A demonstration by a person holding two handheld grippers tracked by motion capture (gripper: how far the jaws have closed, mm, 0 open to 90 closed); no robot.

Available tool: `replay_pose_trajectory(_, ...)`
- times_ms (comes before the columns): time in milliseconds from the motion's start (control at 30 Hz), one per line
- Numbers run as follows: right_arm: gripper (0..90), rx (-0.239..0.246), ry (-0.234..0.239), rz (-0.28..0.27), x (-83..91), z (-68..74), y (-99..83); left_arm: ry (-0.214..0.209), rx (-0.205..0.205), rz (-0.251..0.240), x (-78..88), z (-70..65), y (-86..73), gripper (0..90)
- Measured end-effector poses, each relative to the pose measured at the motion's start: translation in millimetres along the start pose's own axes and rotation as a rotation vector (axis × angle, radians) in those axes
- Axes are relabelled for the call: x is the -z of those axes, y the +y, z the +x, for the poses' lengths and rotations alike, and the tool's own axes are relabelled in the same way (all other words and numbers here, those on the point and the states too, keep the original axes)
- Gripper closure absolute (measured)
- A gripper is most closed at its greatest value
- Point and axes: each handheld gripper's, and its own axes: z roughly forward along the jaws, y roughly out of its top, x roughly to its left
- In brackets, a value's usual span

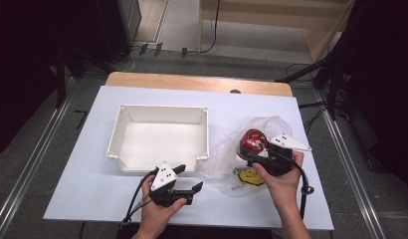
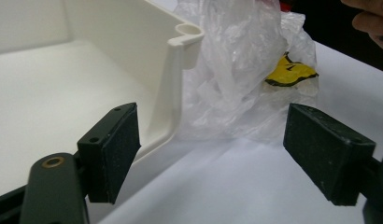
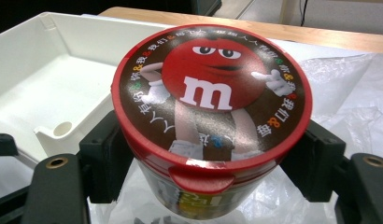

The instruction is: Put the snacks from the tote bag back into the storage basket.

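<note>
My right gripper [image 3: 210,163] pinches the candy tub [image 3: 210,121], left gripper [image 2: 210,154] jaws spread; next, probably lift into white bin [image 1: 159,137].

White tray [image 1: 159,137], plain inside and out. Clear, whitish plastic bag [image 1: 232,152] with a yellow, black-edged print [image 2: 288,72]. Candy tub [image 3: 212,121] with red lid rim and tab; brown lid face bearing a red round character with a white "m", white gloves, and a ring of white, orange and green characters. Black left tool [image 1: 187,179] and black right tool [image 1: 259,155], each topped by a white-grey plate with dark dots. White sheet [image 1: 92,179] over a light wood bench [image 1: 192,82].
</note>
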Motion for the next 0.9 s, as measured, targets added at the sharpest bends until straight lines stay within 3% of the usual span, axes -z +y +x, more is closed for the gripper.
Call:
replay_pose_trajectory(200,25.7,0.008,-0.006,-0.006,0.2,1.4,3.1,0.043,0.024,-0.007,19.5,18.6,-5.6,17.0)
replay_pose_trajectory(567,25.7,0.029,-0.022,-0.022,-3.7,0.2,20.7,0.103,0.014,-0.008,45.7,45.4,-11.6,16.4)
replay_pose_trajectory(900,25.7,0.058,-0.030,-0.024,-12.1,6.1,36.2,0.129,0.063,-0.052,63.0,62.8,-12.9,16.1)
